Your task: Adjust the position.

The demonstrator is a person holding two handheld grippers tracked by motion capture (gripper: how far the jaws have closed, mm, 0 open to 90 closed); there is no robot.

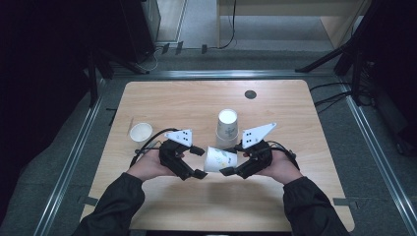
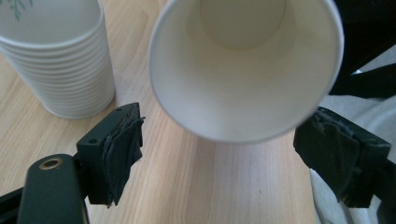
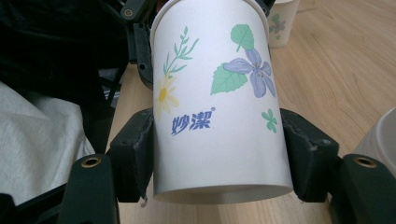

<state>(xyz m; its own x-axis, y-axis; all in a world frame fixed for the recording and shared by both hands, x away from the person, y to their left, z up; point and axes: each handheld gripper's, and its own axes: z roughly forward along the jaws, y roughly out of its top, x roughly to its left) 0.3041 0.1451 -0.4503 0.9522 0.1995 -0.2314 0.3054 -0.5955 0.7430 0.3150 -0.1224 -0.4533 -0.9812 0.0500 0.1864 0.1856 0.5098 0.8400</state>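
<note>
We clamp the right gripper point(image 3: 219, 154) on 1 cup point(image 3: 217, 102), axis horizontal, mouth facing the spread left gripper point(image 2: 233, 154).

Both forearms are entering from the bottom of the high view, converging toward centre. The left gripper point(image 1: 199, 162) is gaping wide, and the right gripper point(image 1: 231, 158) is clamping a paper cup point(image 1: 220, 159) sideways.

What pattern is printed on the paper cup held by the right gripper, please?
White paper cup with green leaves, a purple flower, a yellow daisy and blue characters; clearest in the right gripper view.
</note>
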